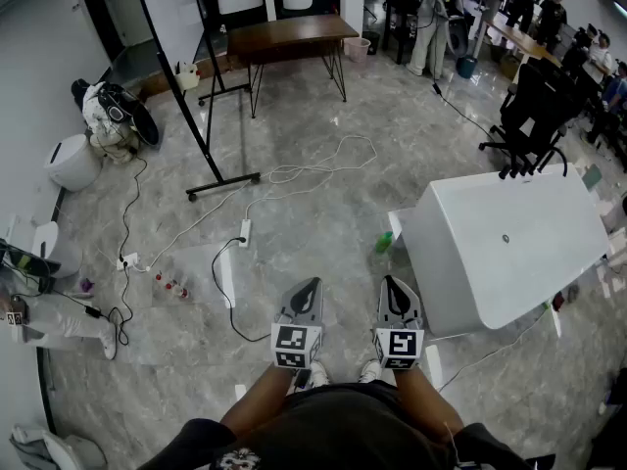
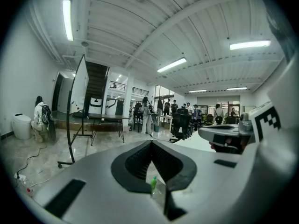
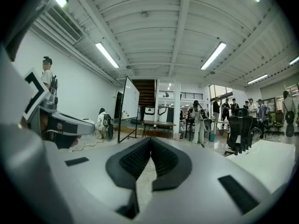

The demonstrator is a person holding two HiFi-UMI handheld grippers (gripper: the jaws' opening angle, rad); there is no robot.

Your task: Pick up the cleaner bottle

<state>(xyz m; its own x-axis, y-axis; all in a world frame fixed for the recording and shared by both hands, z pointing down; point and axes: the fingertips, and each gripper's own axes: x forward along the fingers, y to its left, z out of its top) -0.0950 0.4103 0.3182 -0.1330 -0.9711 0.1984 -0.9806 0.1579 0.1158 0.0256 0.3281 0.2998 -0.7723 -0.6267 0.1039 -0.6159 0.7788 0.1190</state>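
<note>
A small green cleaner bottle [image 1: 384, 242] stands on the marble floor beside the left end of a white bathtub [image 1: 509, 243]. In the left gripper view the green bottle [image 2: 153, 184] shows far off through the slit behind the jaws. My left gripper [image 1: 307, 289] and my right gripper [image 1: 394, 287] are held side by side at waist height, well short of the bottle. Both pairs of jaws are shut, tips touching, with nothing between them [image 2: 151, 143] [image 3: 150, 140].
White cables [image 1: 294, 174] and a power strip [image 1: 245, 231] trail over the floor ahead. A whiteboard stand [image 1: 201, 116] and a wooden table [image 1: 289, 37] stand farther off. A black office chair [image 1: 534, 116] is behind the tub. A person crouches at far left [image 1: 108, 111].
</note>
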